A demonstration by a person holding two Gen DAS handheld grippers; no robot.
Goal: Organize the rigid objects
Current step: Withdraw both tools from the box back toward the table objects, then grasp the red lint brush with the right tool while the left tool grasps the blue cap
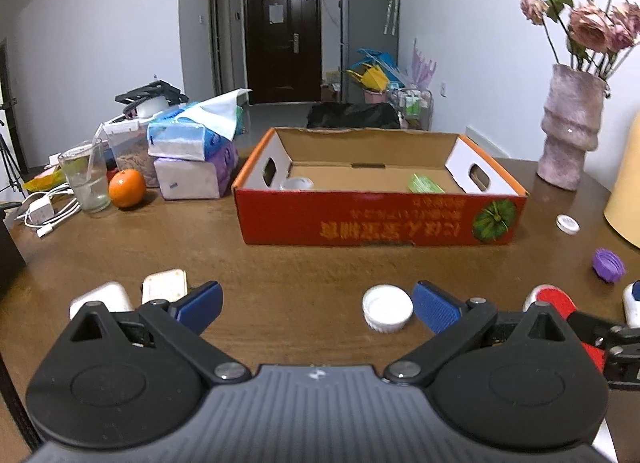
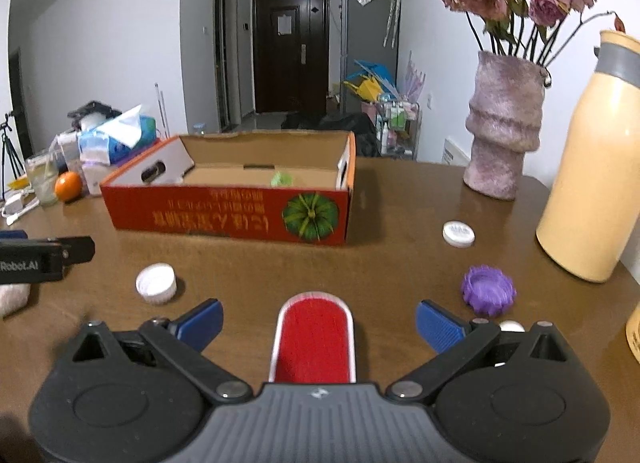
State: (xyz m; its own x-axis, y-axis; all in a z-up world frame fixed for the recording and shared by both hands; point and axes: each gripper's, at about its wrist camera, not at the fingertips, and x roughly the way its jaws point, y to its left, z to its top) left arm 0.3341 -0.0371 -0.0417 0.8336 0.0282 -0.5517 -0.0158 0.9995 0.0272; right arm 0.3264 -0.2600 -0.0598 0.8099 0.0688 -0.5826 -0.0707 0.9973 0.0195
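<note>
Brown wood table (image 2: 360, 263) holds 1 red cardboard box (image 2: 240, 219) w/ 2 things inside: 1 white tape roll (image 1: 296, 183) & 1 green packet (image 1: 426, 184). 3 loose caps: 2 white, (image 2: 156, 283) & (image 2: 458, 234), 1 purple (image 2: 488, 290). 1 red oval brush (image 2: 313, 339) lies between right gripper (image 2: 319, 323) fingers, spread wide, not touching. Left gripper (image 1: 317, 305) also wide apart, 1 white cap just by its right finger.

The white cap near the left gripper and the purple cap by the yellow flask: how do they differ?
The white cap has fine straight ribbing; the purple cap has chunky scalloped ridges. The white cap is pale and lies left of the red brush; the purple cap lies right of it. Both rest open side up on the table, outside the box.
</note>
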